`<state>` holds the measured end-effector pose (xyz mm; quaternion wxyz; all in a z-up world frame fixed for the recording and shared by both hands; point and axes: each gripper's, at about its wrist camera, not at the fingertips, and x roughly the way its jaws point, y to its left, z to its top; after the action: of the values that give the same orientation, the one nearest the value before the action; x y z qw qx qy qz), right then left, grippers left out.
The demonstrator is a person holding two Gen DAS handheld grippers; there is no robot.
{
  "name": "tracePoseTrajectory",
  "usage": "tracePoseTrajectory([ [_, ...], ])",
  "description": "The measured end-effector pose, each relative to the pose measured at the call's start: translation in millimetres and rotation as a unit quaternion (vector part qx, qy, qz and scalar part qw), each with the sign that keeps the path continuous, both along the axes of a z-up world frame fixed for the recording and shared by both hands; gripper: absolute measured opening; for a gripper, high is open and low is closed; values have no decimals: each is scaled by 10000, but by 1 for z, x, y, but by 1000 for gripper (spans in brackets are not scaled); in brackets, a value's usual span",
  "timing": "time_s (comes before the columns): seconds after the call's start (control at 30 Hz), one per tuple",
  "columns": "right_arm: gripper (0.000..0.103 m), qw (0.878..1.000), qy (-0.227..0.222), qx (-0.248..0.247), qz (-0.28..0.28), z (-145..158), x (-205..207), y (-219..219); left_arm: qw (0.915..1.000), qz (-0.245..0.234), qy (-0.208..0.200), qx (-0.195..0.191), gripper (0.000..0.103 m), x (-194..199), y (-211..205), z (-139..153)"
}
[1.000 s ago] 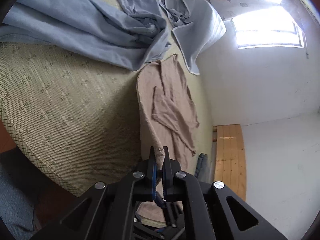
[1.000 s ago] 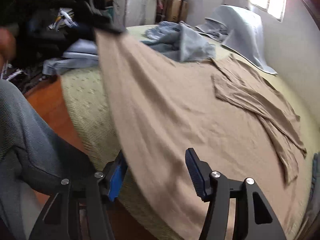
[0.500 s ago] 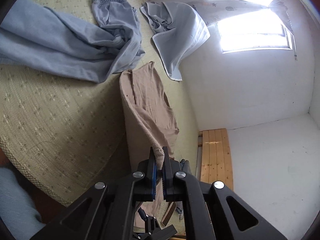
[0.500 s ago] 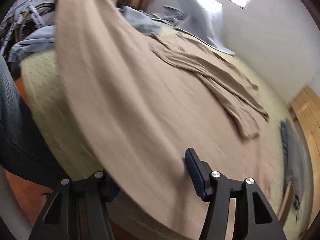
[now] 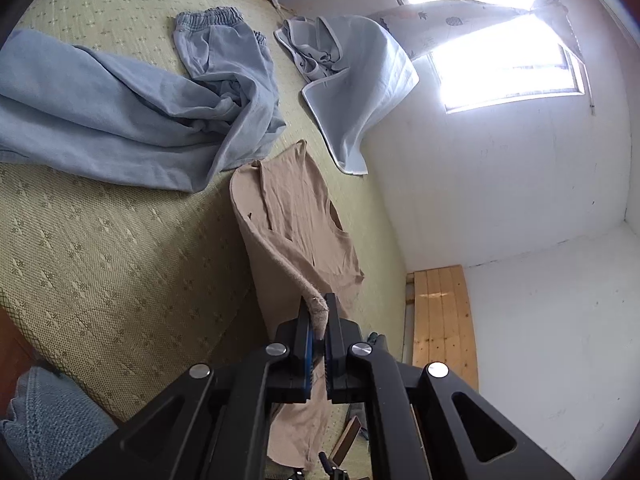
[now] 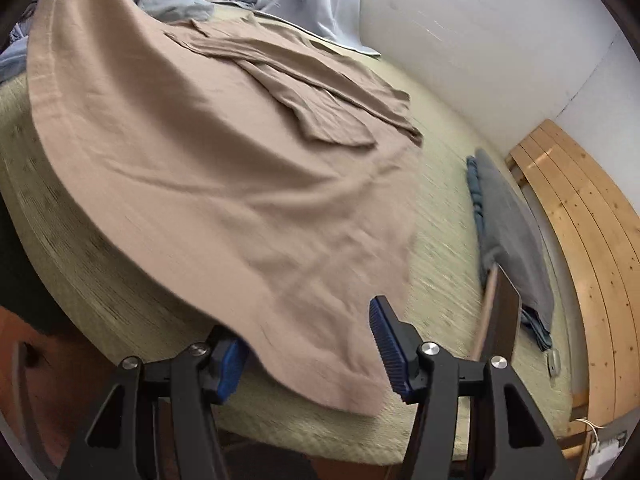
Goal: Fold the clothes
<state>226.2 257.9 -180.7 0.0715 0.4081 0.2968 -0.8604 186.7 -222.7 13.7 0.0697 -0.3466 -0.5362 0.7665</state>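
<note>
The shirt (image 6: 224, 168) is light brown, the pants (image 5: 132, 108) are soft blue, and the bed mat (image 5: 100, 264) is green with little flowers.

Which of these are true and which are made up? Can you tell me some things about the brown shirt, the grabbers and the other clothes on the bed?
1. The left gripper is pinching a corner of the tan shirt. True.
2. The right gripper is clamped shut on the shirt. False: its jaws stand apart, with the shirt's hem lying between them unpinched.
3. Blue-grey sweatpants lie crumpled on the mat beyond the shirt. True.
4. The shirt is already folded into a neat small square. False: it is mostly spread out, with one side lifted off the woven mat.
5. A folded grey garment lies near the wooden boards. True.
</note>
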Motion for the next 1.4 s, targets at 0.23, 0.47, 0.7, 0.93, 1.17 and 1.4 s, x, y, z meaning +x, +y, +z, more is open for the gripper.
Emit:
tracePoseTrajectory([
  [0.23,60,9983,168,475,306,-3,14,26,10000,-47,-34,-76,2,-3,9,1],
  [0.47,49,9934,324,910,613,-9,19,40,9998,-79,-103,-164,2,-3,13,0],
  [0.7,24,9744,514,1680,1407,-24,31,24,9995,-78,-175,-268,2,-4,14,-2],
  [0.93,13,9687,378,1810,1657,-26,30,23,9993,-46,-221,-294,2,-5,14,-3],
  [1.17,9,9789,162,1391,1486,-12,28,32,9993,-75,-204,-313,2,-9,17,-3],
  [1.4,2,9747,72,1501,1656,-19,28,26,9989,-59,-230,-400,2,-9,19,0],
])
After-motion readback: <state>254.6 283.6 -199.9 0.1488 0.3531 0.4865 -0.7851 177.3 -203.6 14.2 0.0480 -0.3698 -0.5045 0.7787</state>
